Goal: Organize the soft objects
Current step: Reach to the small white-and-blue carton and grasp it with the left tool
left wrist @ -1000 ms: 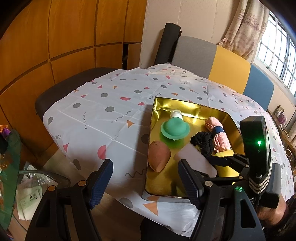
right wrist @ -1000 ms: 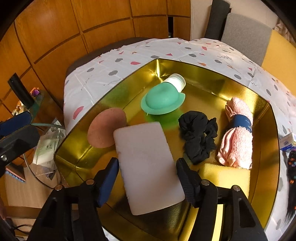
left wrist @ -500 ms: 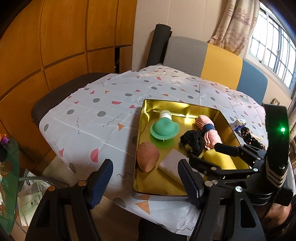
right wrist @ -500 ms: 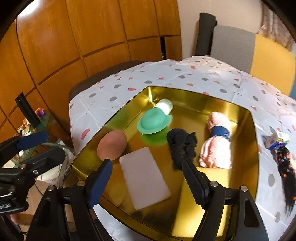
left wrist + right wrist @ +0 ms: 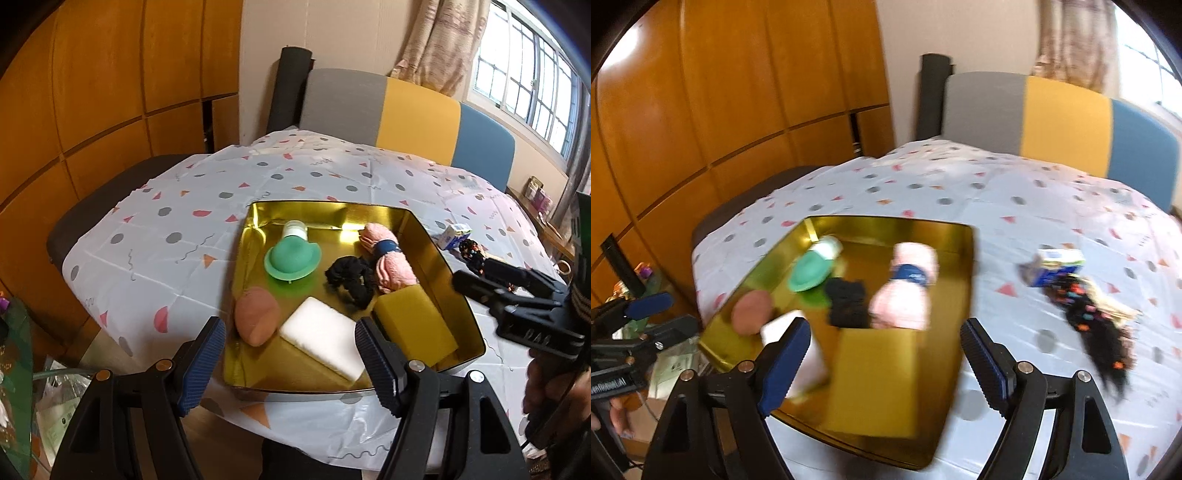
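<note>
right hand-held gripper (image 5: 882, 363): jaws wide apart, have just been opening, nothing between them; it hangs above the near edge of the tray. Its view is motion-blurred.
left hand-held gripper (image 5: 291, 363): jaws apart, empty, off the tray's near-left corner, above the desk edge.
right gripper seen from the left view (image 5: 517, 295): only the black frame and a bit of the person's hand show at the frame's right edge; pads hard to make out.
tray (image 5: 432, 240): gold, rectangular, on the desk (image 5: 184, 221) with its spotted cloth; long axis runs away from the cameras.
white sponge (image 5: 325, 338): flat slab, near end of tray, long axis diagonal from near-right to far-left; in the right view half hidden behind the left pad.
yellow sponge (image 5: 415, 325): near-right corner, just beside the white one, same diagonal lie.
pink towel roll (image 5: 388, 258): blue band round its middle, long axis toward the far wall, beside the tray's right wall.
black scrunchie (image 5: 351, 277): crumpled, touching the towel roll.
green hat-shaped piece (image 5: 291, 256): brim down, white cap behind it partly covered.
pink puff (image 5: 256, 315): against the left wall, rounded.
outside tray: small carton (image 5: 1060, 260) and dark beaded bundle (image 5: 1089, 317) on the cloth, right of the tray; blurred, details unreadable.
</note>
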Action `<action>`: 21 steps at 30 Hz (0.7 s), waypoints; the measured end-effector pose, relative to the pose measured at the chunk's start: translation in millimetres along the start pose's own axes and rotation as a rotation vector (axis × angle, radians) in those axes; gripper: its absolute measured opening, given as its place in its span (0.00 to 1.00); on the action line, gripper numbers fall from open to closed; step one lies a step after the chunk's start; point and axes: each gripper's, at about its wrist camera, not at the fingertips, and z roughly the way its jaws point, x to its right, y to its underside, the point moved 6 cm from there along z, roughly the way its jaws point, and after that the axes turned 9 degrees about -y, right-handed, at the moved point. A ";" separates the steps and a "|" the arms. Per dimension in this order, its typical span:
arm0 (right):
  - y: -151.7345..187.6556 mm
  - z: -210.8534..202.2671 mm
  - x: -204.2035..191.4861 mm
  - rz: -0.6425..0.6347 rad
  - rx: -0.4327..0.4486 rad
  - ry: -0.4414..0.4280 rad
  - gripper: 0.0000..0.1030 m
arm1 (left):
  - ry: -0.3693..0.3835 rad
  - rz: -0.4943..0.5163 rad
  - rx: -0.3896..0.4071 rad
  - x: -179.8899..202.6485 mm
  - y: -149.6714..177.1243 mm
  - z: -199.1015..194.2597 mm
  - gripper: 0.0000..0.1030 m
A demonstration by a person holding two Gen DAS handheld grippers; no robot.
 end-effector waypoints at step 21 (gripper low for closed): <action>76.4 -96.8 207.6 0.209 -0.036 0.359 0.83 | 0.205 0.219 0.017 125.8 -37.6 -6.8 0.64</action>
